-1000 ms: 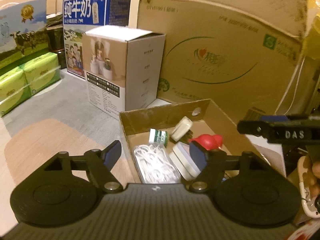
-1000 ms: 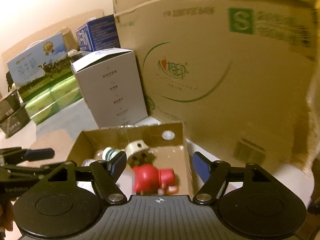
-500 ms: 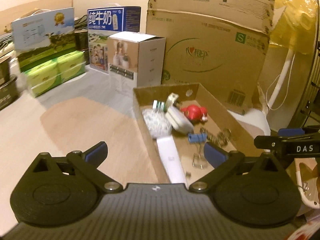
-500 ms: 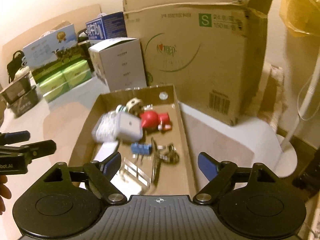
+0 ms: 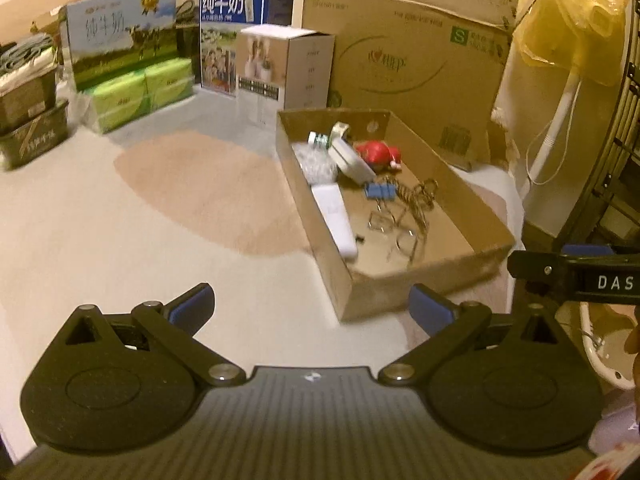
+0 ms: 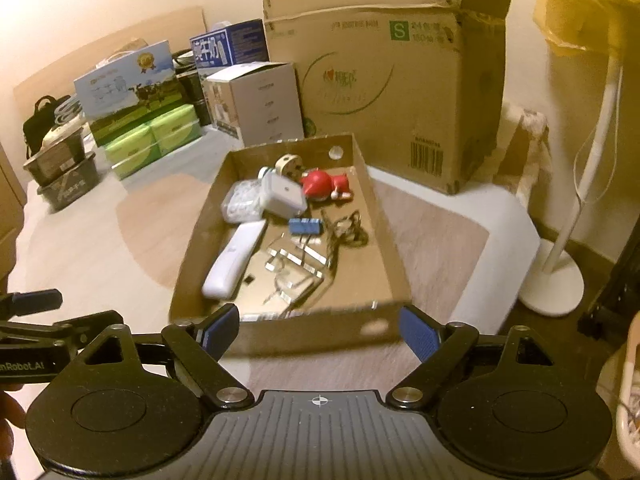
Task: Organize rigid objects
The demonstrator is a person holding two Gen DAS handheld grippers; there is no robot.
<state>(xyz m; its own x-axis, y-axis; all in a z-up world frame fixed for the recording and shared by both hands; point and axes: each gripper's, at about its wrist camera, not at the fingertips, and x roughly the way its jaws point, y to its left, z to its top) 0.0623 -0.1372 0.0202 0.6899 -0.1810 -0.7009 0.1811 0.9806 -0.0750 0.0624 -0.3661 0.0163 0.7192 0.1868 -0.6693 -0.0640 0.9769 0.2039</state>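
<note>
- The left gripper hangs over bare floor, its jaws released wide with nothing between them; the tray's near left corner lies just ahead of its right finger.
- The right gripper faces the tray's near wall, jaws spread and empty.
- The right gripper's black frame shows at the right edge of the left view, and the left gripper's frame at the left edge of the right view.
- The tray, a shallow open cardboard box, sits on the pale floor with its long side running away from both cameras.
- Inside the tray, at the far end, a red toy lies beside a white adapter.
- A clear packet of small white pieces lies against the left wall, touching the adapter.
- A white remote lies along the left wall, nearer the cameras.
- A blue binder clip sits mid-tray, with a dark tangle of wire just to its right.
- Several clear clips are scattered in the near half; they are blurred.
- A round beige piece stands by the far wall.
- Behind the tray stands a large carton, a white box to its left, then a blue milk box and green packs.
- A white fan stand rises to the right.
</note>
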